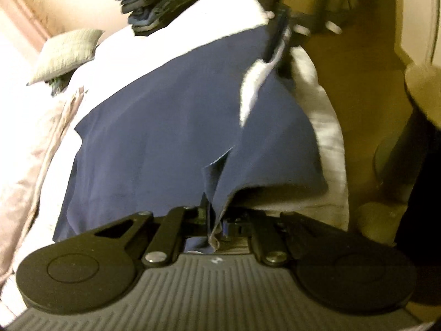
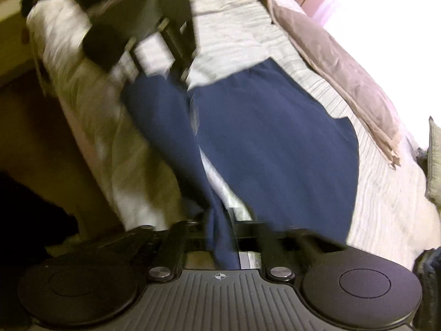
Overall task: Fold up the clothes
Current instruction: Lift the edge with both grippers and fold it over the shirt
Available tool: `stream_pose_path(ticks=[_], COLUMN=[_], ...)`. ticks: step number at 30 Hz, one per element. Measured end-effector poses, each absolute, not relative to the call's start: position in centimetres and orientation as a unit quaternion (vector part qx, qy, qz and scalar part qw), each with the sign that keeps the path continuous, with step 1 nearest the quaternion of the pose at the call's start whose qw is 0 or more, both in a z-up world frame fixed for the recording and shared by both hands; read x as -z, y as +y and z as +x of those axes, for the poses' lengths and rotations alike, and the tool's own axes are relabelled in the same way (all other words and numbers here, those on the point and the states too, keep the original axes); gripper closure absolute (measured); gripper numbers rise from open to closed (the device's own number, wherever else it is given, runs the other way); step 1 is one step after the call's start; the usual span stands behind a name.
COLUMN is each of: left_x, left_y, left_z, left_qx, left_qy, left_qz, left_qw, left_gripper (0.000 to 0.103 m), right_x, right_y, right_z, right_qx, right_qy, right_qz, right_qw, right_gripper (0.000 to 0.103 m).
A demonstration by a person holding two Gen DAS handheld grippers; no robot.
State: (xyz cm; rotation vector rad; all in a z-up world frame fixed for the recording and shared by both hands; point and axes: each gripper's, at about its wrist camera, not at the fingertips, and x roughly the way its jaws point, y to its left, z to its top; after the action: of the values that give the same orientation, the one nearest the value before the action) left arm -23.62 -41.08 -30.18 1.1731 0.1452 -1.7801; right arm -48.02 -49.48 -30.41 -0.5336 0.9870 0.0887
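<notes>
A navy blue garment (image 1: 171, 127) lies spread over the white bed cover (image 1: 154, 38); it also shows in the right wrist view (image 2: 275, 143). My left gripper (image 1: 216, 220) is shut on one near edge of the garment, which bunches between its jaws. My right gripper (image 2: 223, 237) is shut on the opposite edge, with a fold of cloth running into its jaws. Each gripper shows in the other's view, blurred, at the garment's far end: the right one (image 1: 278, 35) and the left one (image 2: 176, 63). The edge between them is lifted off the bed.
A stack of folded dark clothes (image 1: 162, 2) sits at the far end of the bed. A grey-green pillow (image 1: 66, 52) and a beige folded blanket (image 2: 336, 69) lie along the far side. The bed's side drops to a brown floor (image 1: 358, 88).
</notes>
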Motion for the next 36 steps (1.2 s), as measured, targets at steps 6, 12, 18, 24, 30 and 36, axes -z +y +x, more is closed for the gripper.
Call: stream_pose_path(ticks=[6, 12, 18, 24, 30, 36], left_x=[28.4, 27.9, 27.5, 25.5, 21.9, 18.7], left_y=[-42.6, -43.1, -42.5, -40.2, -37.5, -38.5], left_z=[-22.0, -21.3, -22.0, -23.5, -23.8, -20.4], left_qx=[0.743, 0.747, 0.742, 0.736, 0.726, 0.712], left_qy=[0.111, 0.138, 0.140, 0.125, 0.157, 0.210], left_qz=[0.448, 0.439, 0.449, 0.462, 0.444, 0.385], left_qw=[0.485, 0.480, 0.477, 0.479, 0.501, 0.549], left_gripper=[0.097, 0.097, 0.098, 0.100, 0.100, 0.100], right_x=[33.0, 36.2, 35.0, 30.9, 25.3, 19.3], right_y=[-51.8, -55.4, -57.1, -56.5, -54.5, -55.8], right_z=[-51.0, -51.8, -51.8, -53.0, -53.7, -50.5], right_qx=[-0.014, 0.019, 0.010, -0.001, -0.026, -0.043], right_qy=[0.478, 0.498, 0.506, 0.515, 0.525, 0.517], right_qz=[-0.313, -0.387, -0.373, -0.347, -0.328, -0.342], right_qw=[0.821, 0.776, 0.778, 0.783, 0.785, 0.784], right_gripper=[0.004, 0.031, 0.096, 0.099, 0.100, 0.100])
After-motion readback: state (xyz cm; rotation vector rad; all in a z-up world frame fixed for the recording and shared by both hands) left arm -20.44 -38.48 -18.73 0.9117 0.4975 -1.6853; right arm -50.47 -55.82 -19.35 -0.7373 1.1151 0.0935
